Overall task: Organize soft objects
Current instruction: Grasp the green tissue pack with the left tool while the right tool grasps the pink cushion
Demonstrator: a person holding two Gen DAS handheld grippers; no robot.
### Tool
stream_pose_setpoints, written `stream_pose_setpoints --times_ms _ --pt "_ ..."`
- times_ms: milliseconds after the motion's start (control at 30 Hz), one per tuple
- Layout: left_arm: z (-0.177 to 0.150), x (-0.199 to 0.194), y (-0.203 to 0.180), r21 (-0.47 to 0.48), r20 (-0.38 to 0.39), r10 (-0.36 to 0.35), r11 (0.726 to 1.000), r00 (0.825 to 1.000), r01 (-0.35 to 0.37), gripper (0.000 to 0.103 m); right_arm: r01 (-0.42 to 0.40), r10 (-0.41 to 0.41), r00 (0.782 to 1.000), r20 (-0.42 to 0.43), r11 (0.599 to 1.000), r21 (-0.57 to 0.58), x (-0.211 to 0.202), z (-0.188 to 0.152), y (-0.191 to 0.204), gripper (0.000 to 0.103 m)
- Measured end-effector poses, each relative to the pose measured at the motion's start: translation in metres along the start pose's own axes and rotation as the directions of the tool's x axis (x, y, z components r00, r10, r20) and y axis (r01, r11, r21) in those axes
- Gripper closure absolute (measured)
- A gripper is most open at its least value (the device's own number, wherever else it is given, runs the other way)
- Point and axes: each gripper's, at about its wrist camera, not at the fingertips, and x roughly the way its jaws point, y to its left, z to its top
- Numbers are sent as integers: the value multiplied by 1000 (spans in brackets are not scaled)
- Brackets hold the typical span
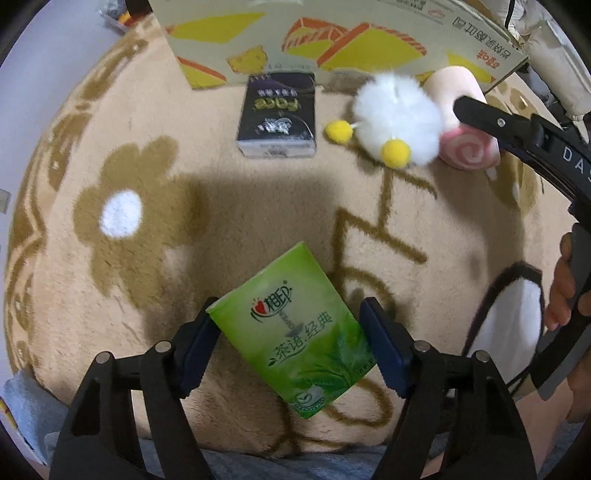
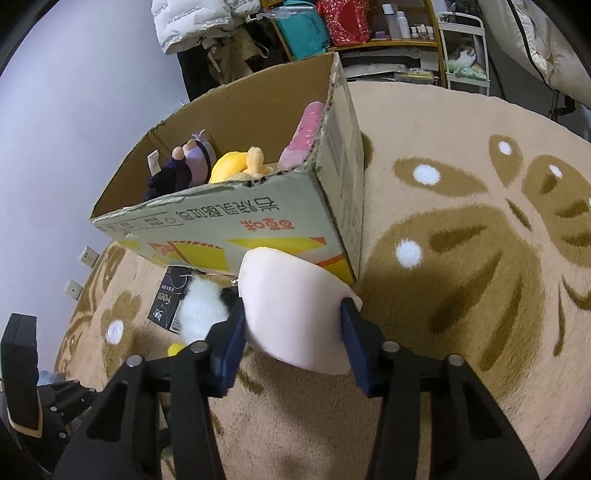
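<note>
tissue pack in green wrapper (image 1: 299, 332) sits tilted between the blue pads (image 1: 199, 350) of the left gripper (image 1: 291, 350), both pads pressed to its sides, held above a beige carpet (image 1: 184, 229) patterned with brown flowers. farther along the carpet lies a dark tissue pack (image 1: 277, 115), and to its right a white fluffy toy (image 1: 399, 118) with yellow pompoms touches a pink swirl-roll plush (image 1: 467, 122).

the right gripper (image 2: 293, 328) is clamped on that pink swirl-roll plush (image 2: 295, 310), its blue pads (image 2: 231, 350) squeezing the soft body from both sides just in front of a cardboard box (image 2: 258, 225) printed with yellow and orange shapes. the white fluffy toy (image 2: 201, 314) shows at the plush's left, against the dark tissue pack (image 2: 170, 302).

inside the open box rest a purple plush (image 2: 188, 166), a yellow plush (image 2: 240, 166) and a pink speckled plush (image 2: 301, 136) leaning on the right wall. shelves with bags and bottles (image 2: 369, 26) stand behind the box.
</note>
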Motion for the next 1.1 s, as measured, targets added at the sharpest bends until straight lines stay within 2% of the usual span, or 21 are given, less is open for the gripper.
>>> stream_pose_setpoints --times_ms 200,500,733,900,1100 --pt "-2 -18 3 1 90 52 999 995 -52 28 -10 10 1000 7 999 -37 -5 -4 9 67" --pt "1 -45 20 -49 183 83 996 980 -76 28 -18 23 998 58 997 -77 -39 -10 31 68" --pt "-12 -75 22 -26 291 129 992 948 -127 28 -30 43 993 113 993 -111 -69 -12 48 68" --pt "-2 -80 28 -36 321 137 991 937 -133 28 -34 50 989 138 992 -120 -82 -11 56 68" --pt "2 -100 30 -29 389 183 982 903 -187 28 -43 65 983 173 991 -126 -98 -6 61 68"
